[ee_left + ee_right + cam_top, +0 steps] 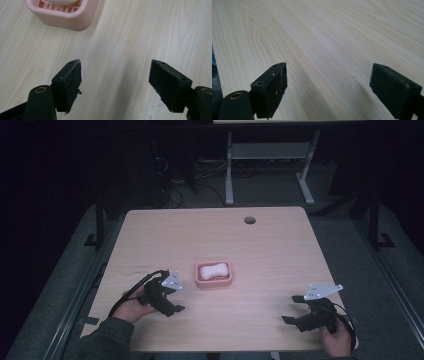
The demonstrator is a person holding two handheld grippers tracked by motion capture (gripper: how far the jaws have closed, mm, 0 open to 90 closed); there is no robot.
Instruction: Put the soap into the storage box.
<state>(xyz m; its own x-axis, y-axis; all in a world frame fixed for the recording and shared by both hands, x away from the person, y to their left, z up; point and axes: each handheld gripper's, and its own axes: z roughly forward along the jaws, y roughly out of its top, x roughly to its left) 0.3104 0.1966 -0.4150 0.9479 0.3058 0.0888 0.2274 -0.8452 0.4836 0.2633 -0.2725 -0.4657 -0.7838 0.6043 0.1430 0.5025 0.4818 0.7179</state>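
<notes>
Centrally, pink slatted soap dish (214, 275) cradling white soap (213, 271).

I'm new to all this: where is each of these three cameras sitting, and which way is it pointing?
High view: above the person's side, looking forward and down on the wooden table; both forearms show, with the left gripper and right gripper.
Left gripper view: rides the left gripper, looking along its open jaws at the table and the pink soap dish.
Right gripper view: rides the right gripper, looking along its open jaws across bare tabletop.
Shared: the soap dish, holding a white soap bar, appears in the high and left gripper views.
</notes>
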